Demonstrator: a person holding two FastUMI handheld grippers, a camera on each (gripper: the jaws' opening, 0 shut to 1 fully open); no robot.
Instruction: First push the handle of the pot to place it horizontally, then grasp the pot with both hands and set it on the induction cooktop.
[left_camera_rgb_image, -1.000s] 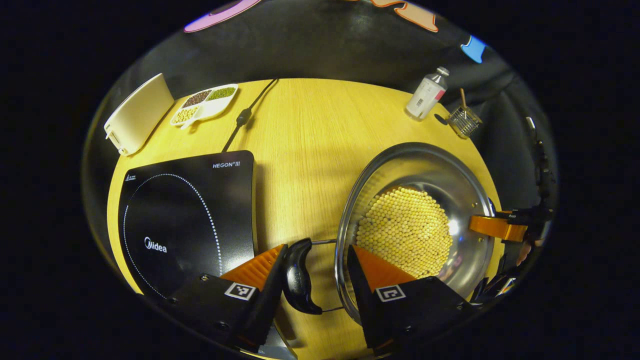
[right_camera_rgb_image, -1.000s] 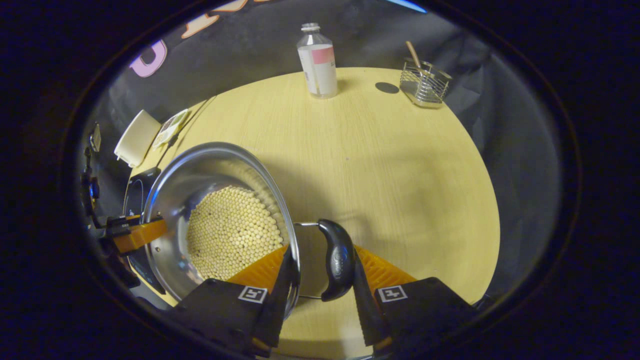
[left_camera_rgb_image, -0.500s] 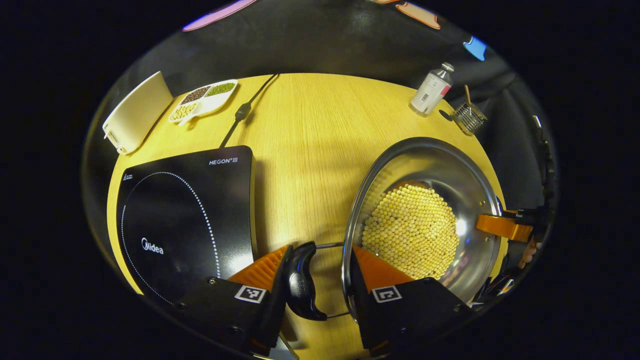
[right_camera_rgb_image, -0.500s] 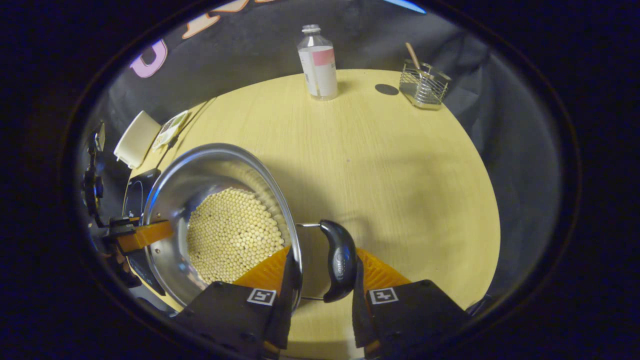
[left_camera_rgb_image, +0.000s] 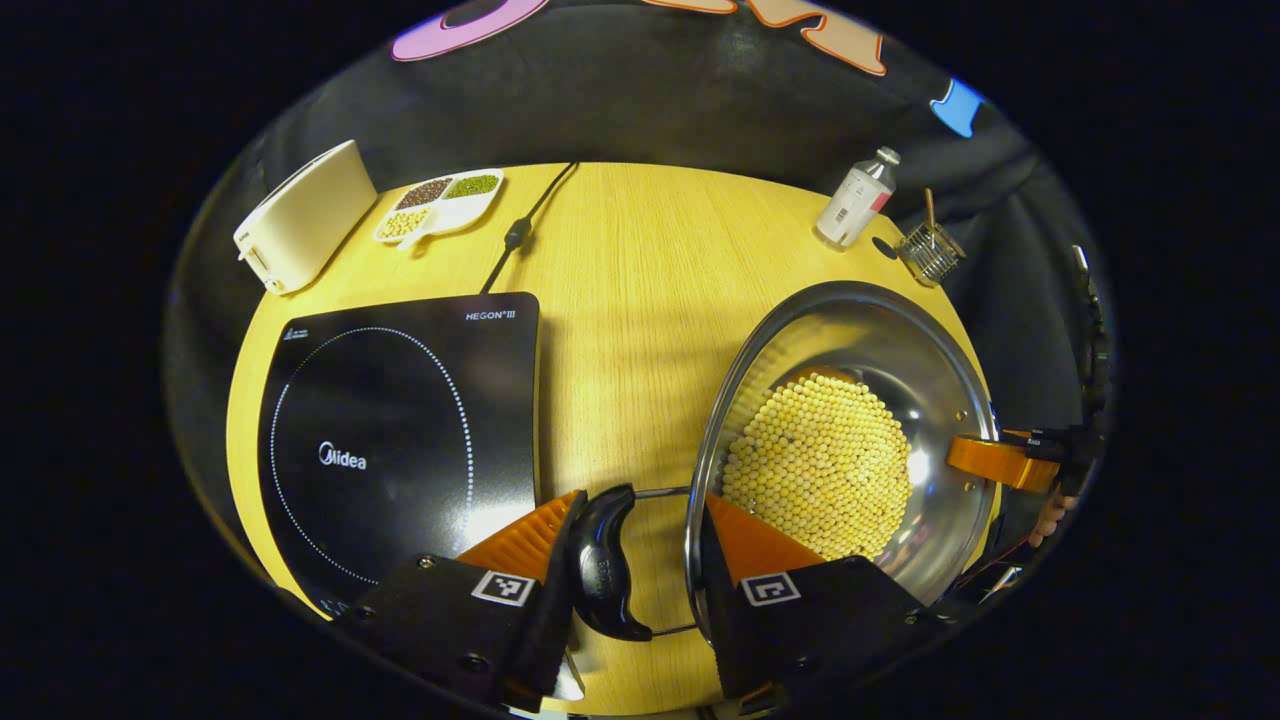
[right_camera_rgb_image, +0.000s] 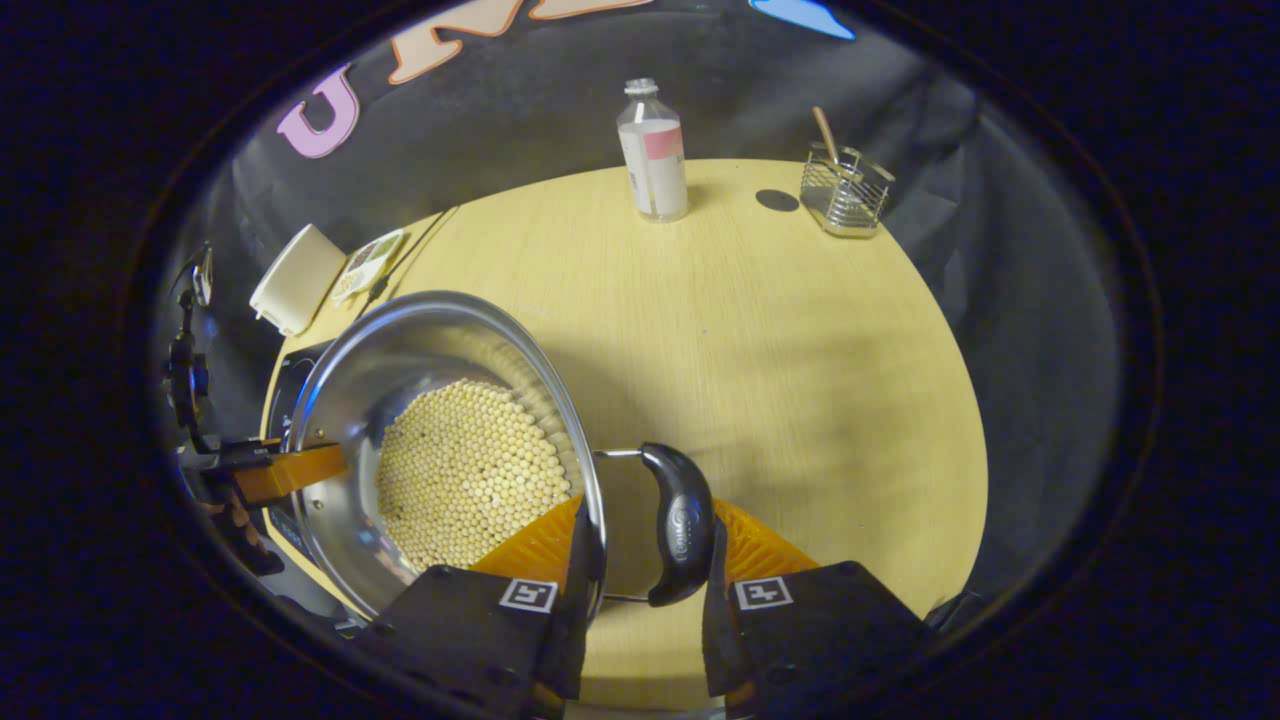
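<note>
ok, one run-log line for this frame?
phase: two-gripper hold | left gripper: across pot rim and handle | right gripper: same, opposite side | induction cooktop: bare | pot: beside cooktop

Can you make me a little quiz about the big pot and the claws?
1. Pick one: what is inside the shiny round steel pot? A) small yellow beans B) red apples C) nothing
2. True or false: the pot already sits on the flat black induction cooktop.
3. Fill the gap: one finger of the left claw is inside the pot, and the other is outside its curved black ___.

Key: 1 A, the small yellow beans. 2 False, it is beside the cooktop. 3 handle.
</note>
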